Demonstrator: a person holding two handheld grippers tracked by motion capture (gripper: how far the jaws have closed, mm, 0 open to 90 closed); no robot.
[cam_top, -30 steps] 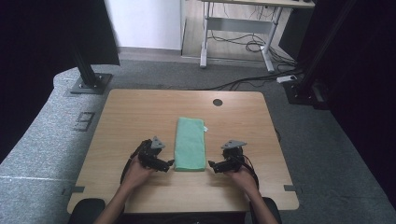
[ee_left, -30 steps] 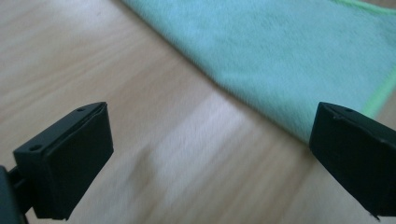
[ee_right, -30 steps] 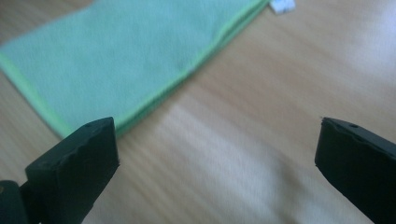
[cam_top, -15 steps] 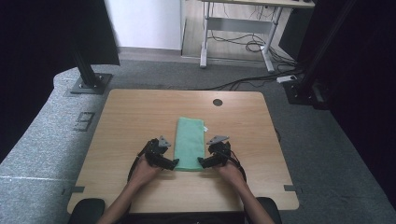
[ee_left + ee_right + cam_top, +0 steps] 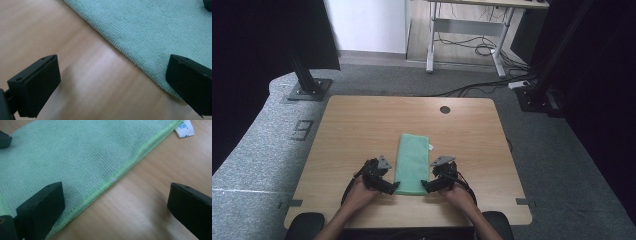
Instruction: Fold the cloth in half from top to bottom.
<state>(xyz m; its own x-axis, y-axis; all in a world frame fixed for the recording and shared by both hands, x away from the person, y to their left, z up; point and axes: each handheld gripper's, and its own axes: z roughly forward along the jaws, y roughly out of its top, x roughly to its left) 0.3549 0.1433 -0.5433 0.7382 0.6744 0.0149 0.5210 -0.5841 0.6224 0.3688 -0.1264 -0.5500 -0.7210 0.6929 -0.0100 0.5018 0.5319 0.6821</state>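
Note:
A folded green towel (image 5: 412, 162) lies lengthwise on the wooden table (image 5: 362, 125), near the front. My left gripper (image 5: 392, 187) is at the towel's near left corner, open, its jaws straddling the towel's left edge (image 5: 130, 53). My right gripper (image 5: 426, 186) is at the near right corner, open as well, with one jaw over the cloth and the other over bare wood beside the stitched edge (image 5: 117, 173). Nothing is held by either gripper. A white label (image 5: 184, 127) sticks out at the towel's far right corner.
A round cable hole (image 5: 444, 109) sits at the table's back right. Black frame posts (image 5: 304, 75) stand on the floor behind the table, and a white desk frame (image 5: 472, 35) with cables is farther back.
Both grippers have moved inward from the towel's sides to its near corners, and now straddle its left and right edges.

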